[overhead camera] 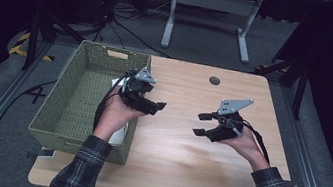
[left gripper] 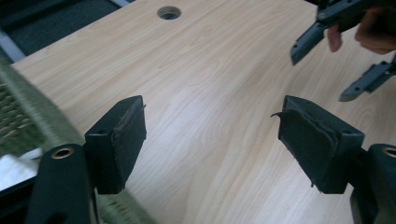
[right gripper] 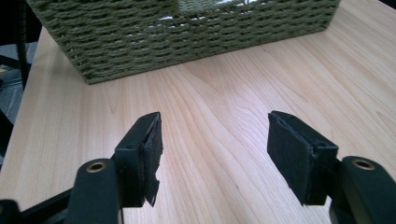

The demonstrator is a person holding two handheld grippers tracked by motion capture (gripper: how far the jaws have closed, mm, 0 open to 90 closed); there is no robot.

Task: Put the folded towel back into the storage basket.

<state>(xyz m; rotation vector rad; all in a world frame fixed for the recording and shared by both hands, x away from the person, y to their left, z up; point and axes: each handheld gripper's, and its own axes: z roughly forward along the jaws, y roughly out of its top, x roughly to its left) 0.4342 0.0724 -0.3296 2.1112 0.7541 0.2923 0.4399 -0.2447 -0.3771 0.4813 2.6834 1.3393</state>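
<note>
— Nearest the lens: plaid sleeves, then the left gripper (overhead camera: 160, 105) and the right gripper (overhead camera: 203, 124), both jaws spread wide, nothing between them.

— Why raised off the table (overhead camera: 176, 176)?

— Probably resting between moves; no object on the bare wood to grasp.

— And the basket (overhead camera: 53, 106)?

— At the table's left edge, just beside the left gripper. Something white (overhead camera: 118, 136) inside, against the near-right wall; hard to tell what. Likely placed within easy reach.
</note>
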